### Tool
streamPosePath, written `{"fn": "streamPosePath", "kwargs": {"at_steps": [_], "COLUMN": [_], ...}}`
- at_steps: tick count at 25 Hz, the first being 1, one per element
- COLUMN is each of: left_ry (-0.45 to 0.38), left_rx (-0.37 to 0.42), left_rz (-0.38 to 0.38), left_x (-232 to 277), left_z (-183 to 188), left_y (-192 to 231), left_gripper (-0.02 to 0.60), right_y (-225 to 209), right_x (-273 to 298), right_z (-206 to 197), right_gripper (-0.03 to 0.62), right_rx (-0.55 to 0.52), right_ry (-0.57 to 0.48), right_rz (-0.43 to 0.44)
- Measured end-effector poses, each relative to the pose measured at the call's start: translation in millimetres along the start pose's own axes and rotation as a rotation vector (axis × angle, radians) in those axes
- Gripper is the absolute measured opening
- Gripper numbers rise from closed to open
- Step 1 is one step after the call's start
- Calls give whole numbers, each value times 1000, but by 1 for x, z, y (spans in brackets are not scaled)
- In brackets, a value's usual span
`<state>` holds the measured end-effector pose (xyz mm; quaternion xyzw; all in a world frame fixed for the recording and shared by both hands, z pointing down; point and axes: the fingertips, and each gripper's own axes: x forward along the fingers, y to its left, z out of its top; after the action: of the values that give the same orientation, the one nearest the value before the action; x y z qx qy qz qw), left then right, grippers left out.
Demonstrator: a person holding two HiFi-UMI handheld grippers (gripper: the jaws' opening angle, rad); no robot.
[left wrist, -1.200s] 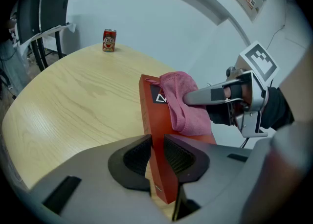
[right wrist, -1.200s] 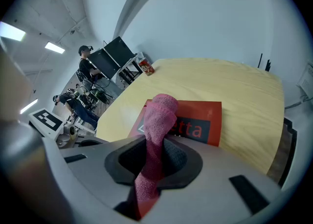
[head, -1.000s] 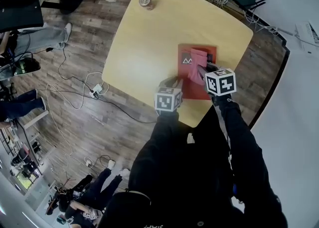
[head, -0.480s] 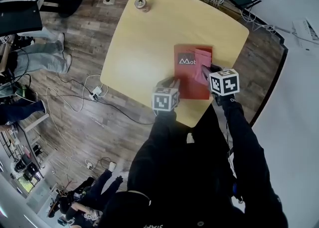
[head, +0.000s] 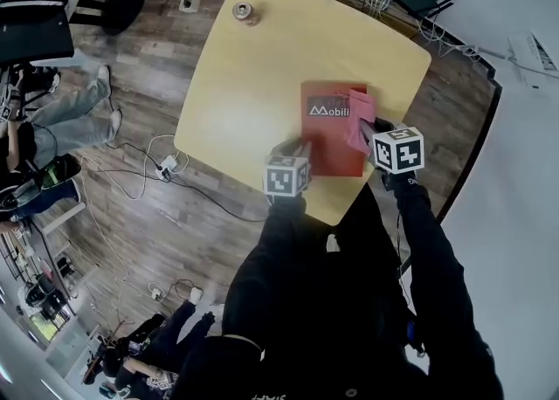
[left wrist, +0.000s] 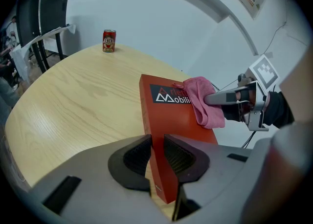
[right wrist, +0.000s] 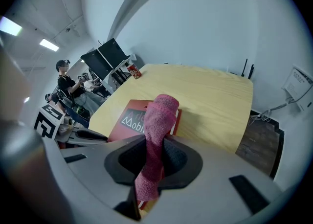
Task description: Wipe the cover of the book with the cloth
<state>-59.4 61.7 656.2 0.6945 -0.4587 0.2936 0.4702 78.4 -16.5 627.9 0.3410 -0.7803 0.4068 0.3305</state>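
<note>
— Where's the book [head: 327, 141]?
— Flat on the table [head: 253, 66], by its near edge; the left gripper [left wrist: 157, 155] clamps its near corner.
— And the cloth [right wrist: 159, 125]?
— Pinched tight in the right gripper [right wrist: 155, 158], seemingly touching the cover's right side.

Light wooden table [head: 253, 84], red book [head: 332, 141], small can [head: 242, 11]

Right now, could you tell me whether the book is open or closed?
Closed: the red book lies flat on the table, cover up with its title showing, and no pages are visible.
</note>
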Motion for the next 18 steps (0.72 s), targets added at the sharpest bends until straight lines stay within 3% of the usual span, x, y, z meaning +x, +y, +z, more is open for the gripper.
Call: {"fn": "streamPosePath", "kwargs": {"at_steps": [10,18], "left_ry": [-1,-5], "left_rx": [-9,-14], "left_rz": [-5,-16], "left_x": [-1,0], "left_z": [1,2], "left_y": [2,1], "left_gripper": [106,106], "right_y": [49,97], "right_x": [-3,21], "right_z": [21,23], "right_gripper": [77,77], "right_rx": [-31,-100], "right_ry": [-49,-11], "right_rz": [113,211]}}
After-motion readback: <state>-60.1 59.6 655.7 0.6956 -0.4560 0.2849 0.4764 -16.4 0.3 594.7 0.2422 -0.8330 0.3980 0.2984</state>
